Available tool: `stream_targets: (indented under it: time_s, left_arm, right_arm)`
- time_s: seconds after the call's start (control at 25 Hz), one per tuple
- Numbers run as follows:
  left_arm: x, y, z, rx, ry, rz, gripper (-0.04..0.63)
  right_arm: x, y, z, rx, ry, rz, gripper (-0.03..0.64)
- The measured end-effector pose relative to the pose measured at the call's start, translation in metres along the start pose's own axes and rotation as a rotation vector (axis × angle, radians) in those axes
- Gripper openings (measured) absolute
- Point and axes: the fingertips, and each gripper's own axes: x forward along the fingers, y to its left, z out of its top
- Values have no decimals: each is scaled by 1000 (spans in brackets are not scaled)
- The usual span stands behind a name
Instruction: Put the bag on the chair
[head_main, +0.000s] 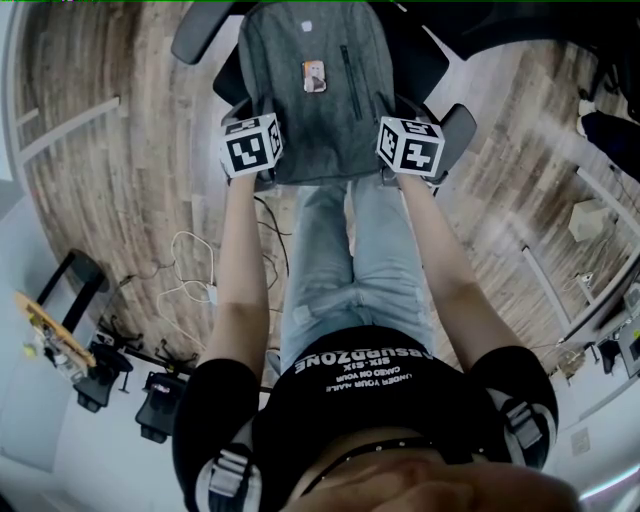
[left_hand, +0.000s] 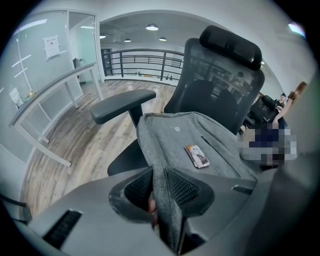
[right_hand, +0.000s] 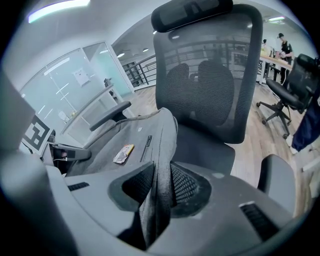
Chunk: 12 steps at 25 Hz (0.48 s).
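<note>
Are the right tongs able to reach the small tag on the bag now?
Probably not: the right tongs are shut on an edge of the bag, so busy, though the tag lies uncovered.

Grey bag (head_main: 300, 110), black chair (right_hand: 200, 90)
The bag is heathered grey, the chair back black mesh, the floor (head_main: 130, 150) streaky brown wood-grain.

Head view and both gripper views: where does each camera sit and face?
Head view: on the person's head, looking steeply down at bag and chair; arms, legs, left gripper and right gripper show.
Left gripper view: on that gripper, facing the chair's backrest; its jaws clamp the bag's edge.
Right gripper view: likewise, from the bag's other side.
Shared: all show the bag's card.
</note>
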Motion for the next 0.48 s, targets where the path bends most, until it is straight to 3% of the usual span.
stream_targets:
  time_s: [0.48]
  left_arm:
    - [16, 3, -1, 1, 1, 1, 98]
  right_arm:
    - [14, -4, -4, 25, 24, -11, 101]
